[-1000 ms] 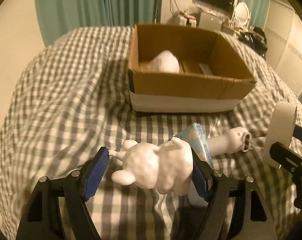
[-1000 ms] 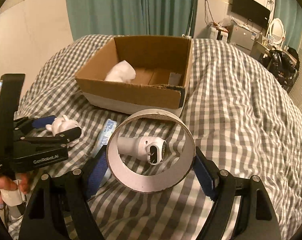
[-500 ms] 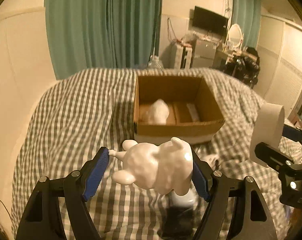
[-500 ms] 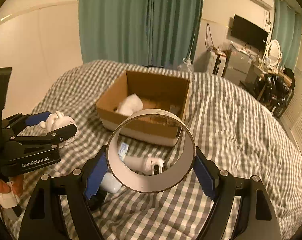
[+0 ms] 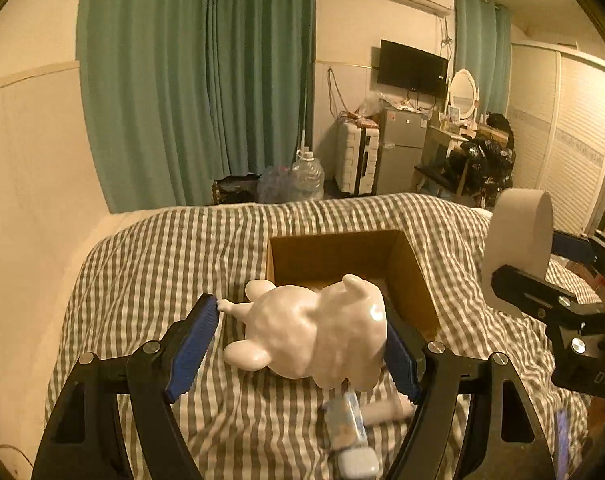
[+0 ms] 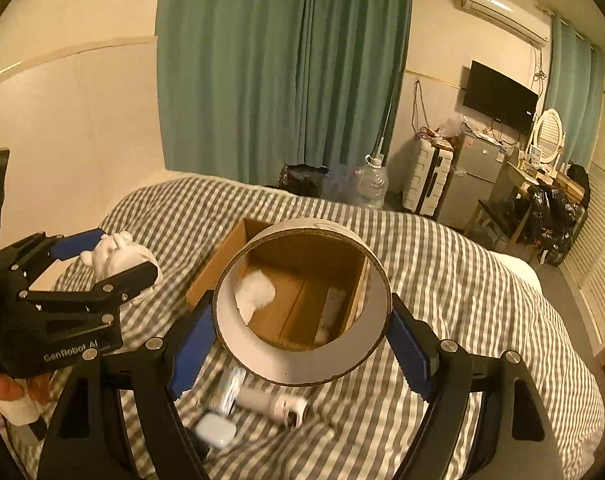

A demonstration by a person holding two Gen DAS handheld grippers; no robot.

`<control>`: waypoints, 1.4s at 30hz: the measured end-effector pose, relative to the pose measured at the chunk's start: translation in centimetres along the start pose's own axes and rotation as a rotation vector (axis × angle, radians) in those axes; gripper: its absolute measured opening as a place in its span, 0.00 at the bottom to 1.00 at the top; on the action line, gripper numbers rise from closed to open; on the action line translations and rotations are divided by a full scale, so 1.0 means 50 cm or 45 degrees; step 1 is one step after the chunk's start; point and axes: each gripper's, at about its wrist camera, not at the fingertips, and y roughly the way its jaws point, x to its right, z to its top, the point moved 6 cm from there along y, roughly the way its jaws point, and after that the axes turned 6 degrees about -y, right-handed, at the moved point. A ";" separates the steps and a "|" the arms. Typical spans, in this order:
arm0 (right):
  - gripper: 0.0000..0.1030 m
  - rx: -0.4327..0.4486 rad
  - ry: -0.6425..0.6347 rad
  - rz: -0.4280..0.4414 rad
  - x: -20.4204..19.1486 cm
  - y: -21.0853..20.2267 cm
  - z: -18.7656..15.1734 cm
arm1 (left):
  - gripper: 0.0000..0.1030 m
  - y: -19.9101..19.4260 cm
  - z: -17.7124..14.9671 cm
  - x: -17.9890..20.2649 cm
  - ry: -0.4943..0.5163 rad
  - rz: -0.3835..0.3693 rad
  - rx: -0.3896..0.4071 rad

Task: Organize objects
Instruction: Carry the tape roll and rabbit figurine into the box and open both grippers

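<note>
Left gripper (image 5: 302,336) pinches white animal figurine (image 5: 314,336) between blue pads, held in the air. Right gripper (image 6: 302,332) clamps wide tape roll (image 6: 302,304) by its sides, hole facing the camera. Cardboard box (image 5: 414,276) sits ahead and below on checked bedspread (image 5: 150,264); white wad (image 6: 254,292) inside. Small items lie on the bedspread below both grippers

We see the white figurine (image 5: 316,334) hiding the cardboard box's (image 5: 412,276) floor, and blurred items (image 6: 258,400) on the bed.
</note>
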 end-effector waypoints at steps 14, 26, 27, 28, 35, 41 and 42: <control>0.78 -0.075 0.040 0.040 0.055 0.206 0.074 | 0.76 0.207 0.044 0.015 0.042 0.001 -0.113; 0.78 -0.213 0.100 0.111 0.068 0.417 0.031 | 0.76 0.392 0.002 0.051 0.065 -0.041 -0.212; 0.78 -0.219 0.107 0.118 0.071 0.431 0.027 | 0.76 0.404 0.001 0.049 0.063 -0.039 -0.214; 0.78 -0.229 0.112 0.125 0.072 0.443 0.022 | 0.76 0.413 0.000 0.048 0.061 -0.039 -0.218; 0.79 -0.217 0.199 0.242 0.073 0.474 0.002 | 0.78 0.448 -0.021 0.049 0.081 -0.047 -0.250; 0.83 -0.176 0.191 0.210 0.087 0.424 0.011 | 0.85 0.421 -0.041 0.072 0.086 -0.033 -0.291; 0.83 -0.177 0.186 0.199 0.090 0.414 0.015 | 0.86 0.406 -0.037 0.077 0.089 -0.032 -0.289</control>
